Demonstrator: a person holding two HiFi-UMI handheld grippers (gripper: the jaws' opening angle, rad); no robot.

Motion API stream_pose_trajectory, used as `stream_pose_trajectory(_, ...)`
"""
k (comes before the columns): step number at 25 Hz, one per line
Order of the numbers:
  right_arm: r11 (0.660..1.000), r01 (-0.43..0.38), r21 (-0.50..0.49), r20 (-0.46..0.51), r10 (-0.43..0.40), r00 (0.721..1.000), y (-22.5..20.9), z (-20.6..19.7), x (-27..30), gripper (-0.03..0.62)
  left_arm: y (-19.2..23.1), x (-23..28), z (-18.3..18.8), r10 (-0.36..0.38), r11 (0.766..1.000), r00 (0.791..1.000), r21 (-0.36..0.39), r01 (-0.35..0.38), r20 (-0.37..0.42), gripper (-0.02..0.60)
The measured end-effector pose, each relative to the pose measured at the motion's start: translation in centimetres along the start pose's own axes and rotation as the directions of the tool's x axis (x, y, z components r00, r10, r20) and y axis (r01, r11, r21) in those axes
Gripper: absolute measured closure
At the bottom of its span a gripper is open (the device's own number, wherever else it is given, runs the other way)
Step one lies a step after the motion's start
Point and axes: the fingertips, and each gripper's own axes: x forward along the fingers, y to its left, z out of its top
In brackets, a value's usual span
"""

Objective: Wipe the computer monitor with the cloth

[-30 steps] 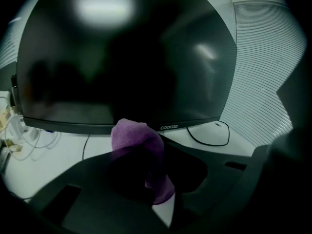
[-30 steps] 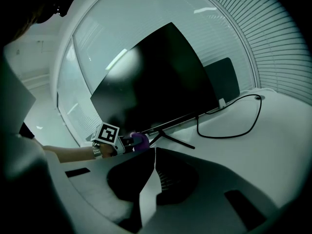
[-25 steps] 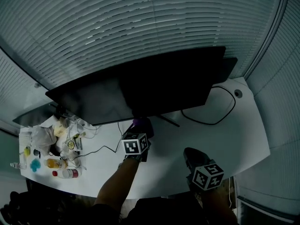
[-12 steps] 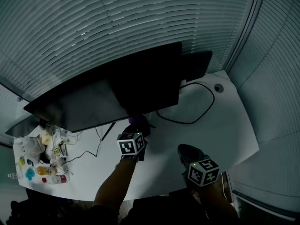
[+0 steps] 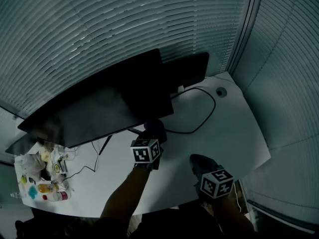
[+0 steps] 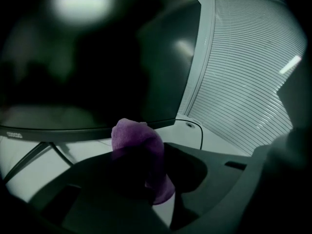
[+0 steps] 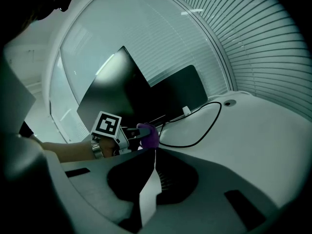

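Observation:
A large dark monitor (image 5: 99,108) stands on the white desk (image 5: 224,133), with a smaller dark screen (image 5: 187,68) behind its right end. My left gripper (image 5: 153,133) is shut on a purple cloth (image 5: 154,128), just below the big monitor's lower right corner. In the left gripper view the cloth (image 6: 137,140) bulges out between the jaws, close under the monitor's bottom edge (image 6: 87,130). My right gripper (image 5: 202,166) hangs shut and empty at the desk's near edge, and its own view shows the left gripper (image 7: 141,133) with the cloth (image 7: 150,136).
A black cable (image 5: 204,113) loops over the desk right of the monitors, near a round desk hole (image 5: 221,91). Bottles and small clutter (image 5: 42,178) crowd the desk's left end. Closed blinds (image 5: 124,24) cover the windows behind. The monitor's stand leg (image 5: 105,144) reaches forward.
The head view has swung right, so the monitor sits further left in it. My left gripper with the cloth now lies by the monitor's lower right corner. The right gripper has barely moved.

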Motion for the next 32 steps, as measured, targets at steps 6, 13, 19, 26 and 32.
stream_pose_trajectory(6, 1.000, 0.024, 0.015, 0.018, -0.024, 1.000, -1.8, 0.1, -1.9, 0.568, -3.8, 1.9, 1.3, -0.045, 0.998, 0.999, 0.044, 0.045, 0.003, 0.508)
stream_pose_trajectory(13, 0.998, 0.047, 0.052, 0.032, -0.049, 0.998, -3.5, -0.7, -3.0, 0.568, -6.2, 3.7, 1.8, -0.071, 0.995, 0.997, 0.076, 0.071, -0.005, 0.508)
stream_pose_trajectory(19, 0.996, 0.063, 0.058, 0.025, -0.064, 0.998, -3.7, -0.4, -3.5, 0.568, -7.3, 3.9, 2.5, -0.094, 0.992, 0.996, 0.079, 0.094, -0.005, 0.508)
stream_pose_trajectory(26, 0.996, 0.065, 0.065, 0.027, -0.067, 0.997, -4.0, -1.2, -2.4, 0.568, -7.6, 4.3, 1.5, -0.120, 0.989, 0.993, 0.089, 0.121, -0.009, 0.508)
stream_pose_trajectory(32, 0.996, 0.062, 0.066, 0.036, -0.065, 0.997, -4.3, -0.4, -2.3, 0.568, -10.0, 3.6, 3.0, -0.171, 0.975, 0.985, 0.148, 0.167, 0.015, 0.508)
